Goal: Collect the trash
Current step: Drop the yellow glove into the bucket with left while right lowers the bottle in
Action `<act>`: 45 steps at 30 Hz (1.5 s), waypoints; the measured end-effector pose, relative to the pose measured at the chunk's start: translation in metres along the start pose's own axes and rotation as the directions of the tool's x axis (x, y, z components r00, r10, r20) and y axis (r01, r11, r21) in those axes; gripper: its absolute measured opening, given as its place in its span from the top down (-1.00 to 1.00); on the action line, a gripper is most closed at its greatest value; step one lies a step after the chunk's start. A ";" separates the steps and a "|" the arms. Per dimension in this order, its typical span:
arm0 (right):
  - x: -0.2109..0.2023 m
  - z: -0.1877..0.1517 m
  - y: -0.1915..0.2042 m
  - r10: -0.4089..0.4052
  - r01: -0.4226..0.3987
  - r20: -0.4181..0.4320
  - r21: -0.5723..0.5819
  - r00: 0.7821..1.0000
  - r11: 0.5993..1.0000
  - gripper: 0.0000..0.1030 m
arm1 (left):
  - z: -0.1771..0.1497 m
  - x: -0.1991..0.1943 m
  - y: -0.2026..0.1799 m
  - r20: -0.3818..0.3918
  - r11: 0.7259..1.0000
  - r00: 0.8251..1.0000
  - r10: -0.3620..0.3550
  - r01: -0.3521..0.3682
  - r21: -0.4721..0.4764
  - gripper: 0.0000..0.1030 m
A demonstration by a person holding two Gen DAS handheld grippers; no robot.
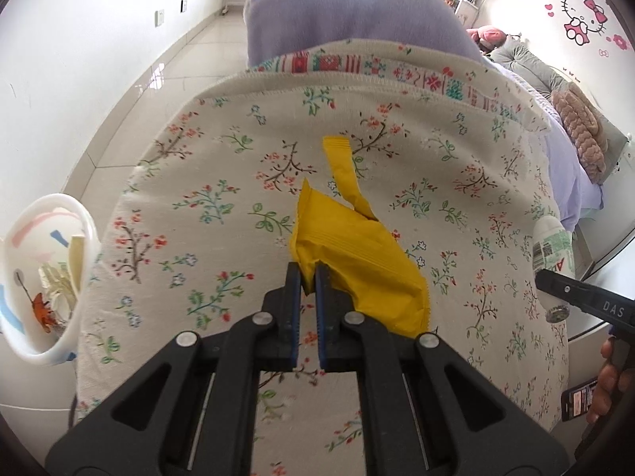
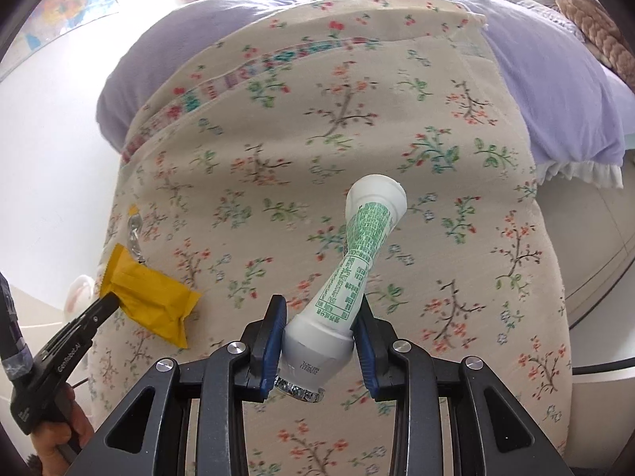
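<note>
Left tool (image 1: 308, 273) pinches only corner of yellow wrapper (image 1: 357, 261); may slip out. Right tool (image 2: 320, 313) clamps bottle (image 2: 353, 273) near cap end; long body ahead may pivot.

- Yellow wrapper (image 1: 357, 261): thin, creased film with a slight sheen.
- White bottle (image 2: 349, 277): smooth plastic, crumpled foil at the mouth.
- Floral blanket (image 1: 206, 166): matt woven cloth.
- Left tongs (image 1: 308, 277): matt black plastic, ribbed blue pads.
</note>
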State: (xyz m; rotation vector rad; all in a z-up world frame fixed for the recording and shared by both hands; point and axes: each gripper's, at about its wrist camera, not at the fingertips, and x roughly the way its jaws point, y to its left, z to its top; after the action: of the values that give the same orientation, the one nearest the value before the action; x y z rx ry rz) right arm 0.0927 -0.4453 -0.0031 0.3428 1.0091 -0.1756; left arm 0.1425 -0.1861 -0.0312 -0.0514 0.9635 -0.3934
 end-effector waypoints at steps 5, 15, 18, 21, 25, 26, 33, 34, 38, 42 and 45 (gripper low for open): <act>-0.004 -0.006 0.019 0.023 -0.023 0.012 -0.031 1.000 0.999 0.34 | -0.001 -0.015 0.017 0.020 1.000 1.000 0.013 -0.013 -0.005 0.85; 0.001 -0.015 0.069 0.069 -0.068 0.016 -0.075 0.997 0.995 0.34 | -0.007 -0.048 0.068 0.050 0.996 0.996 0.076 -0.075 -0.038 0.85; 0.002 -0.013 0.086 0.085 -0.083 0.015 -0.098 0.996 0.992 0.34 | -0.009 -0.059 0.086 0.060 0.993 0.993 0.104 -0.101 -0.053 0.85; 0.006 -0.015 0.109 0.099 -0.096 0.014 -0.129 0.995 0.987 0.34 | -0.011 -0.068 0.103 0.068 0.990 0.989 0.130 -0.125 -0.068 0.85; 0.010 -0.017 0.131 0.118 -0.115 0.010 -0.162 0.993 0.980 0.34 | -0.015 -0.078 0.131 0.071 0.982 0.983 0.171 -0.164 -0.097 0.85; 0.013 -0.017 0.139 0.123 -0.120 0.008 -0.170 0.992 0.978 0.34 | -0.016 -0.081 0.137 0.072 0.979 0.981 0.182 -0.174 -0.103 0.85; 0.027 -0.022 0.184 0.151 -0.150 -0.011 -0.227 0.988 0.962 0.34 | -0.020 -0.097 0.182 0.083 0.956 0.960 0.268 -0.254 -0.148 0.85; 0.028 -0.023 0.188 0.156 -0.155 -0.013 -0.232 0.988 0.960 0.34 | -0.020 -0.098 0.187 0.085 0.951 0.955 0.285 -0.270 -0.152 0.85; 0.033 -0.027 0.207 0.173 -0.173 -0.019 -0.249 0.985 0.953 0.34 | -0.021 -0.101 0.207 0.092 0.929 0.932 0.351 -0.334 -0.160 0.85; 0.038 -0.029 0.226 0.195 -0.195 -0.025 -0.261 0.980 0.945 0.34 | -0.019 -0.101 0.223 0.092 0.913 0.917 0.387 -0.368 -0.177 0.84; 0.042 -0.032 0.241 0.216 -0.216 -0.030 -0.274 0.976 0.937 0.34 | -0.017 -0.100 0.231 0.098 0.908 0.911 0.401 -0.381 -0.177 0.76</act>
State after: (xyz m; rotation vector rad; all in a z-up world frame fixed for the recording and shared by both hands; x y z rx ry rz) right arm 0.1613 -0.2080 -0.0066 0.1963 0.9727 0.1644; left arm 0.1484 0.0657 -0.0119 -0.0226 0.8460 0.0574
